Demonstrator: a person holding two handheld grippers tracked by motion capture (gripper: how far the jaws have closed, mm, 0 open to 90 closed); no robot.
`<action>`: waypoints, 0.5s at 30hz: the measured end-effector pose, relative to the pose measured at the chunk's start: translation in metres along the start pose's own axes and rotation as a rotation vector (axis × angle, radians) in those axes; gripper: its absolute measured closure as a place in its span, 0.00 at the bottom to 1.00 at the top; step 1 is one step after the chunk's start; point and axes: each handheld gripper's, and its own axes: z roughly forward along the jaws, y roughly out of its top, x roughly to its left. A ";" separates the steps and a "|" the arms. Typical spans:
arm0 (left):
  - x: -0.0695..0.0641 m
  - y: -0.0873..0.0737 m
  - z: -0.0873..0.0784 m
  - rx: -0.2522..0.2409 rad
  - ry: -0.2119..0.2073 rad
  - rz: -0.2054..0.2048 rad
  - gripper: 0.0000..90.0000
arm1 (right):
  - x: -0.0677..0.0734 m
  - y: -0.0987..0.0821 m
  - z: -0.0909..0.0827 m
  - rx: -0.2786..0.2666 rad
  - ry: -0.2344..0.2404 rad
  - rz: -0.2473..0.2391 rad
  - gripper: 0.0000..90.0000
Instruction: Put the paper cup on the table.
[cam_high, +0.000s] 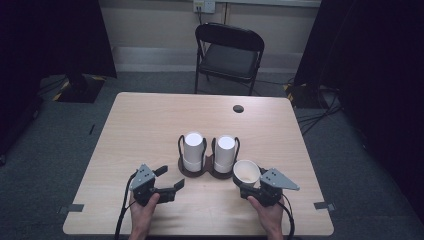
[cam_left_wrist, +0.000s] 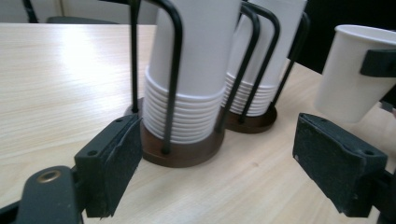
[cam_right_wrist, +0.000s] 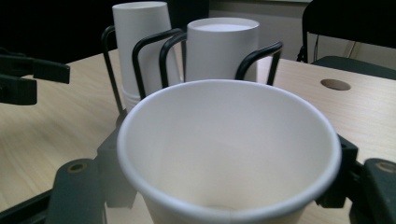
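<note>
From the high view, two stacks of white paper cups stand upside down in a dark double holder (cam_high: 197, 170) at the middle of the surface (cam_high: 150, 125): the left stack (cam_high: 193, 149) and the right stack (cam_high: 224, 152), side by side, each ringed by black wire loops. One single paper cup (cam_high: 246, 173) is apart from them, just right of and nearer than the right stack, tilted with its mouth facing up and toward the camera. The right gripper (cam_high: 252, 187) is clamped on this cup, held by the right hand (cam_high: 267, 212) at the near edge. The left gripper (cam_high: 170, 179) sits near and left of the holder, its jaws apart with nothing between them, held by the left hand (cam_high: 142, 212). One folding chair (cam_high: 227, 55) stands beyond the far edge, and one round hole (cam_high: 238, 108) is in the surface at far right.

In the left gripper view, the jaws stand wide apart and bare. The left stack (cam_left_wrist: 191, 79) rises just beyond them, the right stack (cam_left_wrist: 266, 65) behind it, and the held cup (cam_left_wrist: 348, 74) at the right.

In the right gripper view, the cup (cam_right_wrist: 229, 149) sits between the jaws, mouth open toward the camera. Both stacks stand beyond it, with the left gripper (cam_right_wrist: 28, 77) at far left.
</note>
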 end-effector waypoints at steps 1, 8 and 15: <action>0.001 -0.001 0.000 -0.005 0.012 0.006 0.18 | -0.005 0.001 -0.002 -0.009 -0.009 0.009 0.29; 0.005 -0.015 -0.002 -0.037 0.054 0.012 0.18 | -0.020 0.006 -0.004 -0.011 -0.031 0.041 0.29; 0.006 -0.021 0.001 -0.041 0.111 0.025 0.17 | -0.029 0.010 0.001 -0.020 -0.046 0.067 0.29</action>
